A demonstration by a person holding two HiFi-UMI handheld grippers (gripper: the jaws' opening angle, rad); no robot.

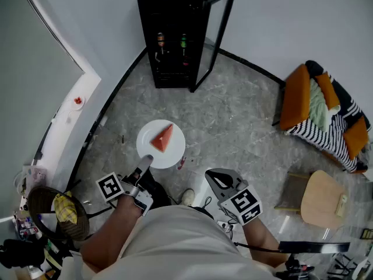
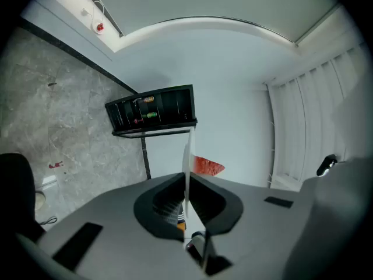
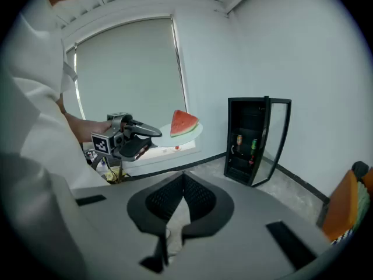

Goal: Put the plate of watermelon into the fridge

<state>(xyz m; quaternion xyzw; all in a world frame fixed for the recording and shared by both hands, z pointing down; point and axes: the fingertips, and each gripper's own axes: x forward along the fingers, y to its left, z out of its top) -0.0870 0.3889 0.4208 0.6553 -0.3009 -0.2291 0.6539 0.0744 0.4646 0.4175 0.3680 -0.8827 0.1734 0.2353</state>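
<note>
A white plate with one wedge of watermelon is held level above the stone floor. My left gripper is shut on its near rim. In the left gripper view the plate shows edge-on between the jaws, with the watermelon to its right. My right gripper is shut on nothing, low and to the right of the plate. Its view shows the plate, the watermelon and the left gripper. The black fridge stands ahead with its glass door swung open.
Bottles stand on a fridge shelf. An armchair with orange cushions and a striped blanket is at the right, with a round wooden stool nearer me. A dark basket and a white window sill are at the left.
</note>
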